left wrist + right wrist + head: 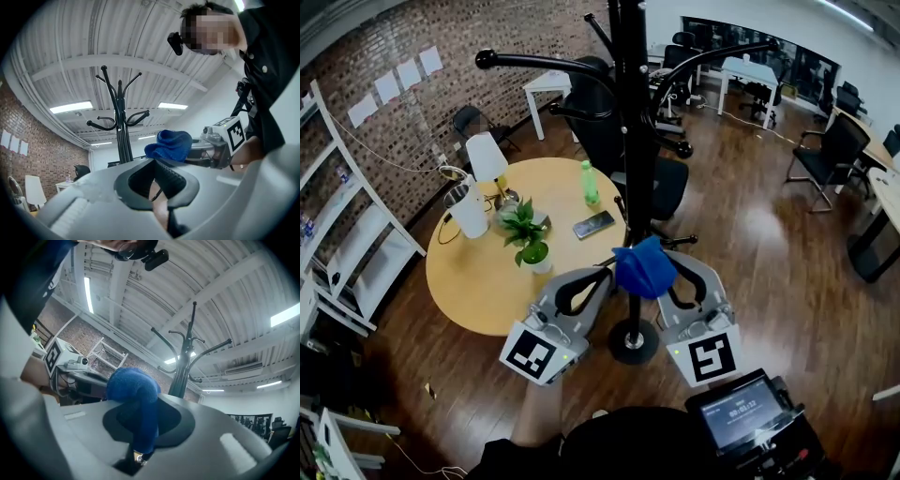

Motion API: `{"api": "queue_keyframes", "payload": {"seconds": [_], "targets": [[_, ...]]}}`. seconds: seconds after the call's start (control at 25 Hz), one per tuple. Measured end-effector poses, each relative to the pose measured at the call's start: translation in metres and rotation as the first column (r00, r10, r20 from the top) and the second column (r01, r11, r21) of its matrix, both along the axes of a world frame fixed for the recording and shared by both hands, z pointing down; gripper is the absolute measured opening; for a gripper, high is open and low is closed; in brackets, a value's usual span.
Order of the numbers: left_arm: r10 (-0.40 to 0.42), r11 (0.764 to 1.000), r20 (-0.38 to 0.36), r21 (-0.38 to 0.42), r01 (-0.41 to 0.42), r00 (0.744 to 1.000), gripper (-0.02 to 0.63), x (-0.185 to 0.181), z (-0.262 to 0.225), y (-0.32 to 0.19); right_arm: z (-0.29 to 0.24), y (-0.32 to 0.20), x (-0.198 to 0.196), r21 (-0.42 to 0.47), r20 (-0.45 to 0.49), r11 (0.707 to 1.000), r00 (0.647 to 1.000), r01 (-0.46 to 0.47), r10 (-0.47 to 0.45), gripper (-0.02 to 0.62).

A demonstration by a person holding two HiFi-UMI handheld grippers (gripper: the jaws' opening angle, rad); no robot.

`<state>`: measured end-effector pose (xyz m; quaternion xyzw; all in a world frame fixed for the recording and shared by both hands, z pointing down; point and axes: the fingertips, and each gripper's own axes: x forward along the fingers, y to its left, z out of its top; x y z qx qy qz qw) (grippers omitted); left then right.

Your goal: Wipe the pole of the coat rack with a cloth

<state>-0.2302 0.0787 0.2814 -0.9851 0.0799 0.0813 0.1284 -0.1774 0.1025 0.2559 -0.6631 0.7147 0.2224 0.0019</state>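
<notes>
Blue and bunched, the cloth (644, 267) sits in the right tongs (161, 423), whose jaws are closed on one fold of it, while most of the fabric balloons loose above the pads. It hangs low, just above the rack's round base (633, 342). The gripper views show it near the black pole (633, 169) but apparently not yet pressed against it. The left tongs (602, 275) sit just beside it, jaws together on nothing, so nothing steadies the rack.

The main risk is the narrow pinch. Dragging the wad along the pole could pull it out of the jaws. A sideways shove could also rock the free-standing rack toward the round tabletop (478, 281), and an upward stroke could catch the loose cloth on the curved hooks (534, 64).
</notes>
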Motion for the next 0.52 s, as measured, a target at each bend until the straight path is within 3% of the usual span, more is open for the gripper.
{"api": "queue_keyframes", "payload": {"seconds": [0.36,0.52], "targets": [[0.003,1.0,-0.005,0.004,-0.003,1.0,0.003,0.001,-0.005,-0.002,0.003,-0.001,0.006,-0.028,0.029,1.0,1.0,0.011,-0.011,0.044],[-0.007,1.0,0.03,0.014,0.006,1.0,0.003,0.004,0.0,-0.002,0.006,-0.001,0.012,-0.044,0.039,0.999,0.999,0.011,-0.01,0.044]]}}
